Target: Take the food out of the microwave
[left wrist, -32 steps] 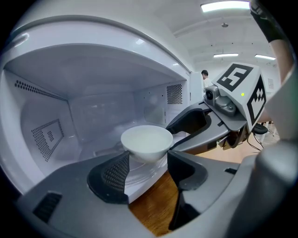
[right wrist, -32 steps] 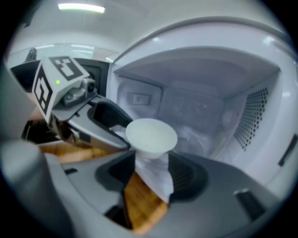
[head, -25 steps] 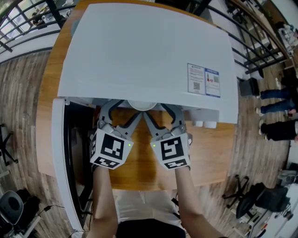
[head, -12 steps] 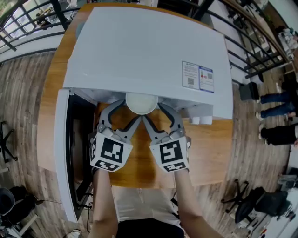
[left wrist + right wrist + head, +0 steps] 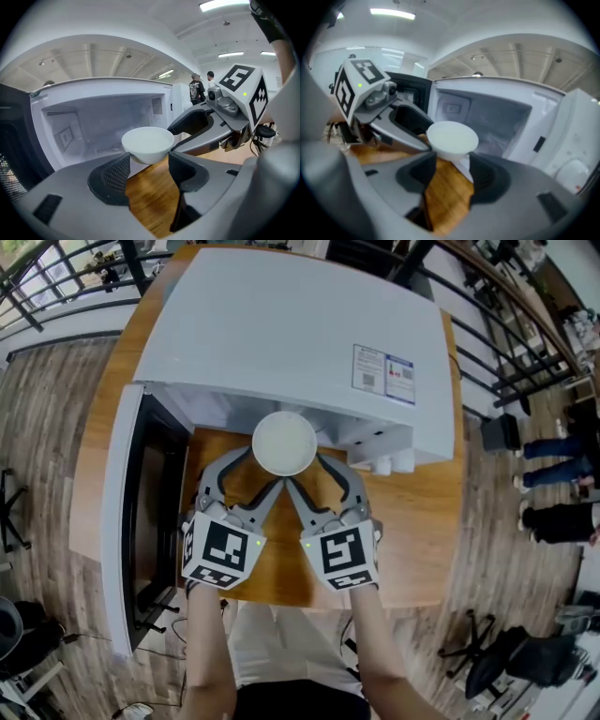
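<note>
A white bowl (image 5: pixel 284 442) hangs just outside the mouth of the white microwave (image 5: pixel 291 334), above the wooden table (image 5: pixel 417 531). My left gripper (image 5: pixel 262 467) grips it from the left and my right gripper (image 5: pixel 307 467) from the right, each with its jaws closed against the bowl's lower part. In the left gripper view the bowl (image 5: pixel 147 143) sits between the jaw tips of the left gripper (image 5: pixel 149 161), with the empty oven cavity (image 5: pixel 103 122) behind. The right gripper view shows the same bowl (image 5: pixel 452 137) in the right gripper (image 5: pixel 452 164). What is inside the bowl cannot be made out.
The microwave door (image 5: pixel 122 521) stands swung open at the left, reaching toward me past the table edge. Two white knobs (image 5: pixel 392 465) stick out on the microwave's right front. People's legs (image 5: pixel 562 512) show on the wooden floor at far right, and railings run along the back.
The bowl has come out from under the microwave's top edge toward me, carried by both grippers; a second ago only its rim showed.
</note>
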Demonstrator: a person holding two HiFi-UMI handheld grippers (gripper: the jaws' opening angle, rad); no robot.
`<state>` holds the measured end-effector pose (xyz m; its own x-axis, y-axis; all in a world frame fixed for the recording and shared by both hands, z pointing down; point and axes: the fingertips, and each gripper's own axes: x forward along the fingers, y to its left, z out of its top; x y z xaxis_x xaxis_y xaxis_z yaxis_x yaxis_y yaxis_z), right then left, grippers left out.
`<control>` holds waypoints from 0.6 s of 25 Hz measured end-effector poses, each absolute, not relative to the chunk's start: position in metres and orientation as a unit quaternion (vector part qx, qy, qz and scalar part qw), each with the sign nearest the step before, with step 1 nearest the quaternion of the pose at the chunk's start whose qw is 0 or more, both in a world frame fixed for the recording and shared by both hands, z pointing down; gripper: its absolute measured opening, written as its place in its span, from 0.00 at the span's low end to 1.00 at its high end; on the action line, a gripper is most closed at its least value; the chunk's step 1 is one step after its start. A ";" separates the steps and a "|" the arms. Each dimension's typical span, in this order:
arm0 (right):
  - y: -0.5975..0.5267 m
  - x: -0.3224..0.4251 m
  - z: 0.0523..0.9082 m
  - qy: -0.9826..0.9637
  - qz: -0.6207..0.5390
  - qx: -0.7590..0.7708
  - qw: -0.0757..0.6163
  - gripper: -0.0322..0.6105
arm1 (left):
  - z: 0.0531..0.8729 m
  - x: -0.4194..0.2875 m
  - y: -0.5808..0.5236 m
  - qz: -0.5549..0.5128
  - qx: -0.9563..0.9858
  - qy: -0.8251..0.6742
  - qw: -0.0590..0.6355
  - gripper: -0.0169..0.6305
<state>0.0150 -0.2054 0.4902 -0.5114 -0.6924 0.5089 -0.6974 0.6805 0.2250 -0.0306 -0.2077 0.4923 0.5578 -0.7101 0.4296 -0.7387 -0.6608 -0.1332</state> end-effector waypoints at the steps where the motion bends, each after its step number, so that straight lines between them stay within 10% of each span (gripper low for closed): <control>1: -0.201 0.016 0.490 -0.870 0.005 0.398 0.290 0.42 | 0.492 -0.029 -0.204 0.230 0.882 -0.411 0.031 0.46; 15: -0.158 0.021 0.553 -0.865 0.025 0.372 0.336 0.42 | 0.563 -0.026 -0.156 0.287 0.865 -0.409 0.051 0.46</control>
